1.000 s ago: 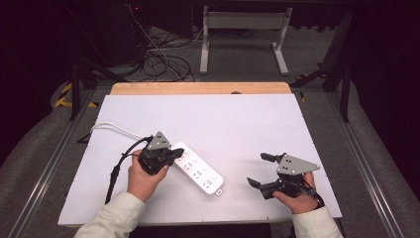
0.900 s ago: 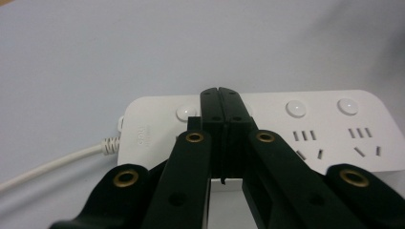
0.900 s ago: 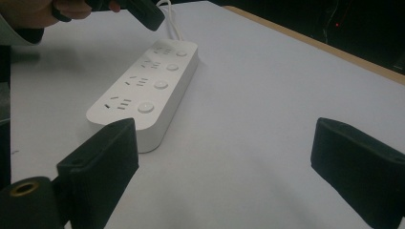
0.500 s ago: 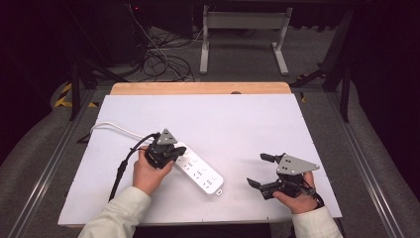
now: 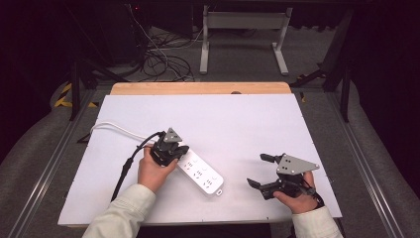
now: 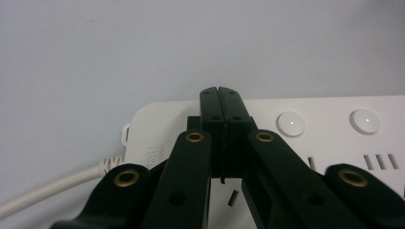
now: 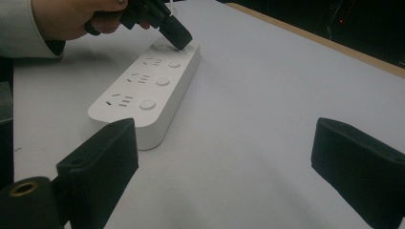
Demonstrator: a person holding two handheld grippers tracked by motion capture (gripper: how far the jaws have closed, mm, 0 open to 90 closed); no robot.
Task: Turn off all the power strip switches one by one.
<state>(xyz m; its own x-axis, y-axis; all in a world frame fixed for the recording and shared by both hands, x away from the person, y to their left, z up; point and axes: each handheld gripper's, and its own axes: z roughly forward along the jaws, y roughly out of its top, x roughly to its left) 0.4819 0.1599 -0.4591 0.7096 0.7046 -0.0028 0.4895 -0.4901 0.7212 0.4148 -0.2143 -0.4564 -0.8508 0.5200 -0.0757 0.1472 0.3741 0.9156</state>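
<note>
Left gripper pressed down on the cord end of a white power strip; right gripper held apart, off to the side.

On the white table (image 5: pixel 237 124), a white cord (image 5: pixel 111 127) runs in from the left edge to the power strip (image 5: pixel 200 173), which lies slanted toward the near edge. The left gripper (image 5: pixel 174 151) has its jaws pressed together, nothing between them, and their tips bear on the strip's top face at the cord end, just beside the first round button (image 6: pixel 290 123). The left hand (image 5: pixel 154 171) holds it from the near side. Right of the strip, well apart from it, the right gripper (image 5: pixel 261 171) sits low over bare table in the right hand (image 5: pixel 297 198), jaws spread wide and pointing left toward the strip's free end.
</note>
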